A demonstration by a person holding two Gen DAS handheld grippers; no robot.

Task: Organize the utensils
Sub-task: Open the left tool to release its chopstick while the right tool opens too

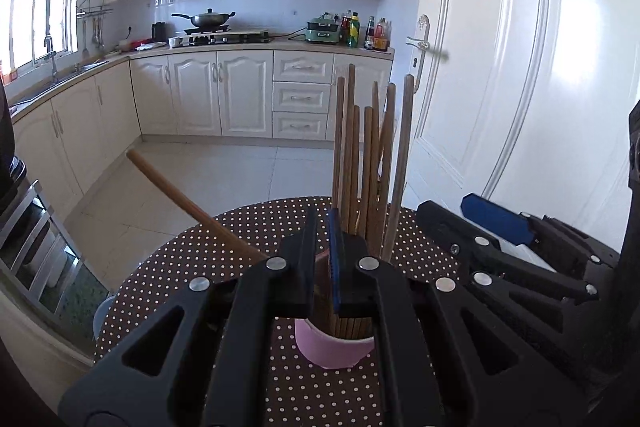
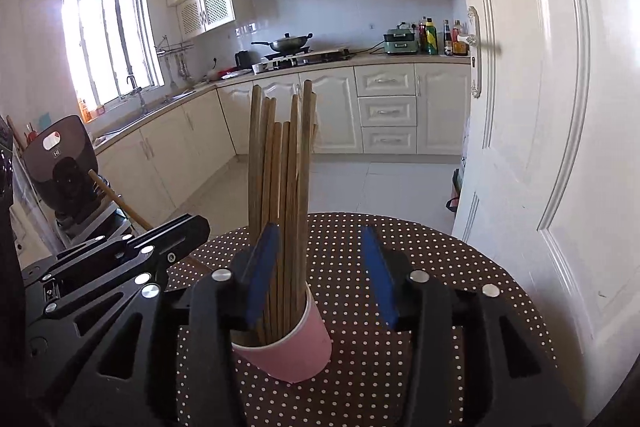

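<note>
Pink paper cup (image 2: 298, 343) stands on the polka-dot surface (image 2: 440, 267), packed with a bundle of wooden chopsticks (image 2: 280, 163) that rise upright and fan slightly at their tops. The right gripper (image 2: 320, 279) sits low over the surface with its jaws parted; its left blue pad is just in front of the bundle and the cup's rim, while the other pad stands well to the right over bare cloth, and nothing is pressed between them. The left gripper (image 1: 322, 267) is closed, its jaws nearly together just in front of the cup and the bundle; whether it pinches anything there the views do not show. One loose chopstick (image 1: 192, 203) slants away to the left, its far end out past the surface's edge, its near end hidden behind the left gripper's frame, so I cannot tell whether it rests in the cup, on the cloth or is held. The cup looks light and top-heavy with so many long sticks in it, so a nudge from either gripper against the rim or the bundle would probably tip it and scatter the lot. The slanted stick seems likeliest to slip and roll off the surface if its support shifts. Both grippers are close together, so a careless move could also knock one against the other.
</note>
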